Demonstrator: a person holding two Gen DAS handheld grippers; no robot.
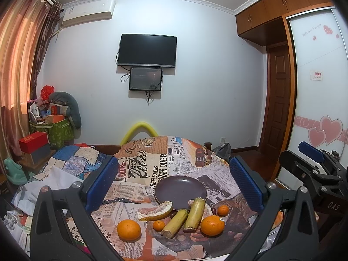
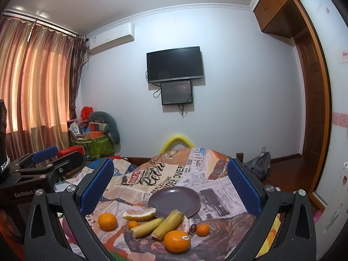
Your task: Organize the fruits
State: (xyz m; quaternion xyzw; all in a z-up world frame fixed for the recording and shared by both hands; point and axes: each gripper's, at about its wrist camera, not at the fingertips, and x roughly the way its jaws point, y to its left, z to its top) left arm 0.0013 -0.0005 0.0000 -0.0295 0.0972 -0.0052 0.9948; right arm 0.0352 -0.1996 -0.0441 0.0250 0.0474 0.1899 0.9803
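The left gripper [image 1: 174,182] and the right gripper [image 2: 170,180] both hang with jaws wide and empty above the table, probably ready to choose a fruit. Below them, oranges [image 2: 176,240], stalk pieces [image 2: 167,224] and peeled segments [image 2: 140,214] lie just before the empty purple plate [image 2: 174,199], likely their destination.

Both jaws spread wide over the counter [image 1: 152,187]. Fruit crowds the plate [image 1: 180,190] from six o'clock; from twelve o'clock the cloth looks bare, perhaps passable.
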